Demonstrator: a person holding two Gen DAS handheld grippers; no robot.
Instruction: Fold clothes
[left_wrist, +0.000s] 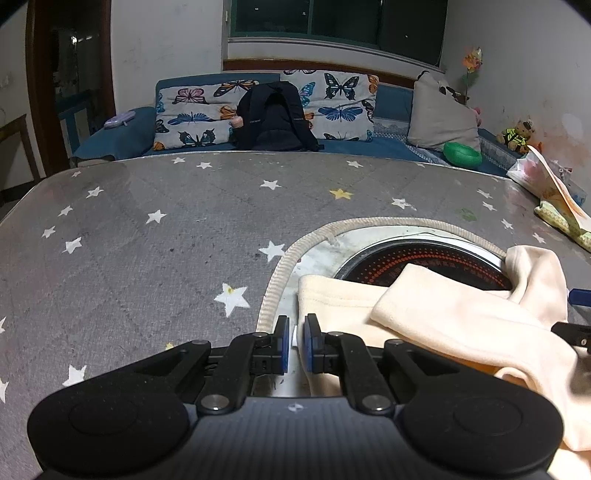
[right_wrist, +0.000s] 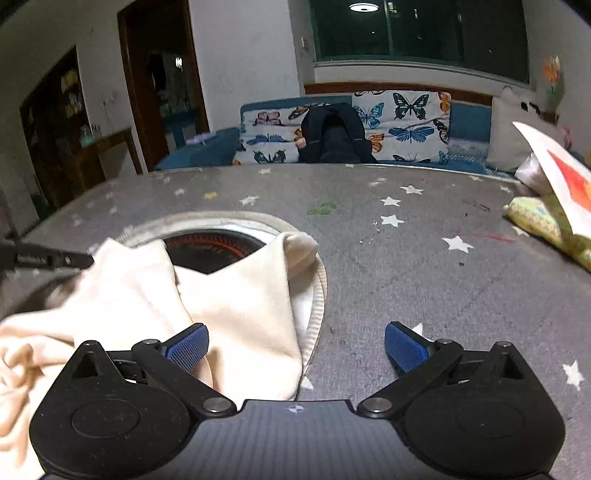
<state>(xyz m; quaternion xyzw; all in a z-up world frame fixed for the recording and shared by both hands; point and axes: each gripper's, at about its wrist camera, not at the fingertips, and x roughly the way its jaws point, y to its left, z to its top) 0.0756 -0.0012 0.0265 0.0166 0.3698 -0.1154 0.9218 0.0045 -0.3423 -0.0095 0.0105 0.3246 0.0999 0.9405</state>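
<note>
A cream garment (left_wrist: 461, 325) lies crumpled on the grey star-print table cover (left_wrist: 147, 240), partly over the round stove opening (left_wrist: 424, 258). My left gripper (left_wrist: 295, 341) sits at the garment's left edge with its blue pads nearly closed; a thin white bit shows between them, and nothing else is held. In the right wrist view the garment (right_wrist: 221, 302) spreads left and centre. My right gripper (right_wrist: 295, 347) is wide open just above the cloth's right edge, with its left finger (right_wrist: 188, 347) over the fabric and its right finger (right_wrist: 404, 349) over the table cover (right_wrist: 443, 277).
A corded rim (left_wrist: 280, 280) rings the stove opening. A yellow-green cloth and paper bag (right_wrist: 554, 210) lie at the table's right edge. Behind the table is a blue sofa (left_wrist: 122, 136) with butterfly cushions, a black backpack (left_wrist: 275, 118) and a green object (left_wrist: 461, 155).
</note>
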